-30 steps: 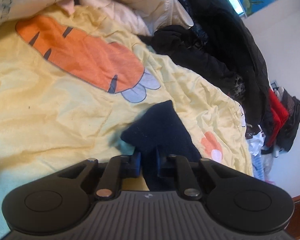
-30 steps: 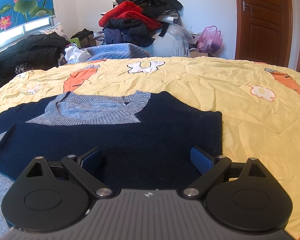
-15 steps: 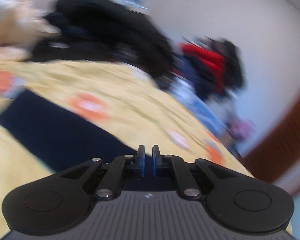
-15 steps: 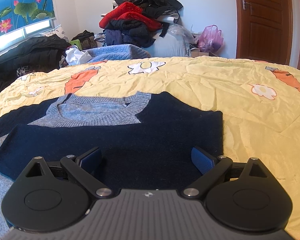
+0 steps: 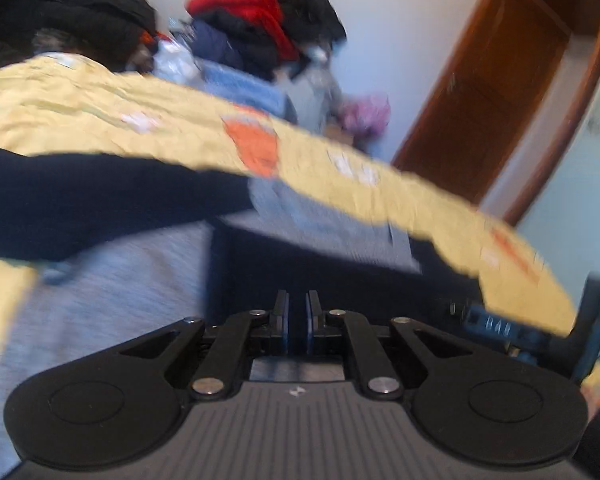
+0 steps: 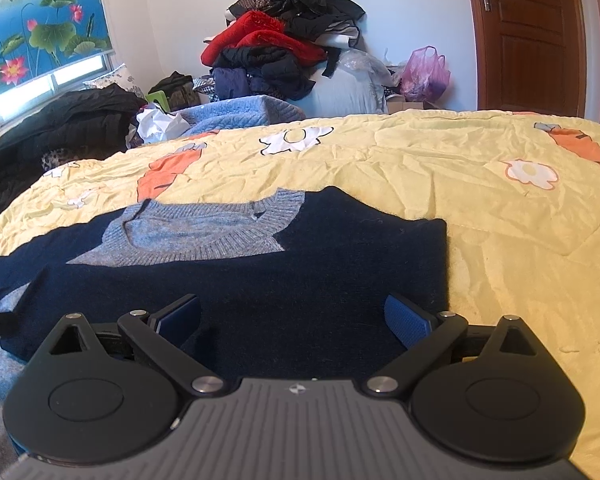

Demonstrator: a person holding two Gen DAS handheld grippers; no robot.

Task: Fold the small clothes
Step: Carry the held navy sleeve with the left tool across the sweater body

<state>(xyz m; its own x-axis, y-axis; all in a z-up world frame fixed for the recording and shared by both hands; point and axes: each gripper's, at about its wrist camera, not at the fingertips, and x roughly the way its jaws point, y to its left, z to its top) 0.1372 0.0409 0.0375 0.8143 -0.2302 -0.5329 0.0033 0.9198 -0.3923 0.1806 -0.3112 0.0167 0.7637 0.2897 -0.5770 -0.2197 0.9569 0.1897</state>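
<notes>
Sweater (image 6: pixel 300 280) is lying flat on the yellow bedspread (image 6: pixel 479 200), navy, with the grey collar (image 6: pixel 204 236) facing away from us and the right side already squared to a straight edge.

- Far left: one sleeve (image 5: pixel 100 196) is stretching out sideways across the bedspread, not yet folded in. Below it the grey lower part of the sweater is showing.
- Left gripper (image 5: pixel 298 312): we are seeing it over the navy body, its jaws drawn almost together with only a slit between them. The left wrist view is blurred, so we cannot tell whether a fold of cloth is pinched in that slit.
- Right gripper (image 6: pixel 294 320): it is hovering low over the near part of the sweater, its jaws spread wide and gripping nothing.
- Beyond the bed: a pile of clothes (image 6: pixel 284 40) is sitting against the wall, with a wooden door (image 6: pixel 527 32) to the right.

We are judging this as mid-fold: the sides are being brought in, and the left one is in hand. The next move is calling for the left sleeve to be laid across the body so that its edge matches the right one. The right gripper could pin the cloth against dragging. After that, the bottom is waiting to be folded up toward the collar.
</notes>
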